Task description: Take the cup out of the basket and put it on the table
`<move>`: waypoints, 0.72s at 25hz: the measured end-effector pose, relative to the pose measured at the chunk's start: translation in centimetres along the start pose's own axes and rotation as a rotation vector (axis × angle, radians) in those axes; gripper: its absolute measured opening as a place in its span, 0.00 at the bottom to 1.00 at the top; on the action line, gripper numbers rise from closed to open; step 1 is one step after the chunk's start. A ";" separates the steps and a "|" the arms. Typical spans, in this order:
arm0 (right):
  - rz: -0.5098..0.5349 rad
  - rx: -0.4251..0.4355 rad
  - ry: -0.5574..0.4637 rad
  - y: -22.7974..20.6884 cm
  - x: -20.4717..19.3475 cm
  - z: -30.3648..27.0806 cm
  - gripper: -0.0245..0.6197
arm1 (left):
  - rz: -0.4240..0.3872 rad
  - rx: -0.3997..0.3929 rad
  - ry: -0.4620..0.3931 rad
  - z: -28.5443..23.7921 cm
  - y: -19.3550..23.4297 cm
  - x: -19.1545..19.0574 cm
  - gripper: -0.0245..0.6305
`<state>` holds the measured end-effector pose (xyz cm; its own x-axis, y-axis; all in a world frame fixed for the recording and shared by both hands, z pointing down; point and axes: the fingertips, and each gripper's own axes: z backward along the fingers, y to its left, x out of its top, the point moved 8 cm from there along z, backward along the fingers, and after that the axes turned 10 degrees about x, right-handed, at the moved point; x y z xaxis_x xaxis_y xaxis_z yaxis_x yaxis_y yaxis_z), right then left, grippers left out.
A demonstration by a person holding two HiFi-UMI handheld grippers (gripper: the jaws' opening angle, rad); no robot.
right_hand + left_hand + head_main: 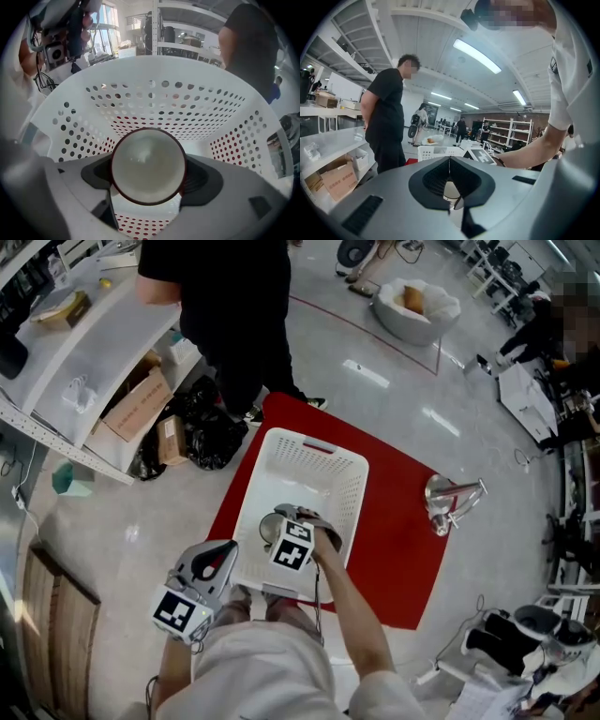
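Firmly gripped, the cup is inside the basket.
Left gripper hangs just left of the basket, its jaws pressed together on nothing. Right gripper reaches into the basket's near end and clamps the cup by its sides (white inside, dark red rim, mouth toward the gripper's camera), between the perforated walls. The basket sits on a red mat.

In the head view a marker cube hides most of the cup
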<state>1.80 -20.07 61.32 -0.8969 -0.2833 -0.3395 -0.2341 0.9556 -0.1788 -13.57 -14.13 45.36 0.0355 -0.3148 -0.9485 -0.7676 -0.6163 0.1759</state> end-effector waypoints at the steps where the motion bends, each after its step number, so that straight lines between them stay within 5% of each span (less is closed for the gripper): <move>1: -0.003 -0.001 -0.005 0.2 -0.1 0.4 0.68 | -0.002 -0.006 0.001 -0.1 -0.2 0.0 0.05; 18: 0.034 -0.093 -0.112 2.4 0.6 8.3 0.68 | -0.055 -0.115 0.013 -2.5 -2.6 0.5 0.05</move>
<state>3.80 -18.63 53.05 -0.8586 -0.2530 -0.4459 -0.2426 0.9667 -0.0813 -10.00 -14.45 45.12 0.0843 -0.2874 -0.9541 -0.6856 -0.7115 0.1538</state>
